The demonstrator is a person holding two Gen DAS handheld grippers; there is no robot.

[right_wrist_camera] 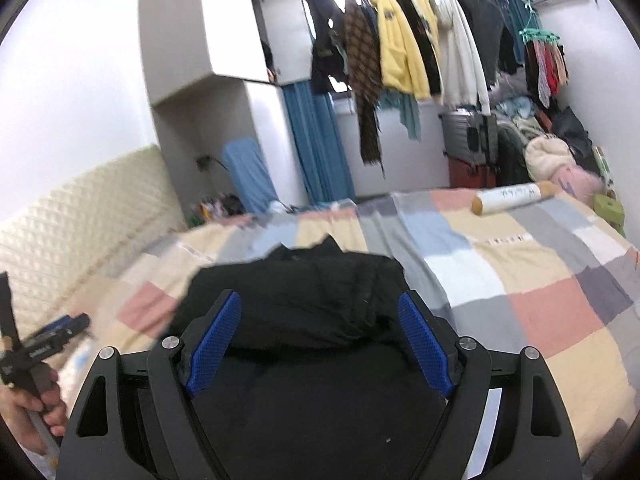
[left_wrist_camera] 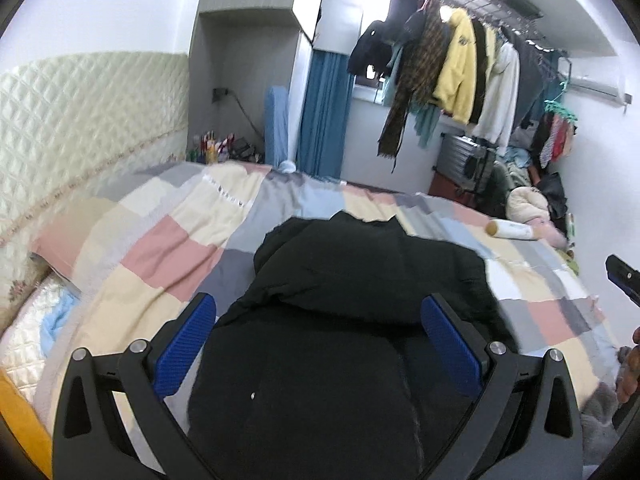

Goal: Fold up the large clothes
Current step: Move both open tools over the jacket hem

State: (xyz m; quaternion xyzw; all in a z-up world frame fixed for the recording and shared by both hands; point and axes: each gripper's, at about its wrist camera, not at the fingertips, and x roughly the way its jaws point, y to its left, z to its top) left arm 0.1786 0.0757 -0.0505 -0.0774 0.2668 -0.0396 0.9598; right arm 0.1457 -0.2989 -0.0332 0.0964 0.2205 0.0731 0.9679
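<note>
black garment (left_wrist_camera: 360,280) lies bunched on checkered quilt (left_wrist_camera: 180,248).

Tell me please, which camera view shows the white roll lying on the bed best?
The right wrist view. There the white roll lies whole on the checked bedspread, beyond the black garment, with dark marks along its side. The left wrist view shows the roll smaller, near the right edge, with its marks not readable.

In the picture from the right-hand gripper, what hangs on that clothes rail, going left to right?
Dark jacket → brown checked scarf → yellow fleece → white sweater → green peg hanger with bright small items below it. The dark pieces in between overlap too much to place.
</note>
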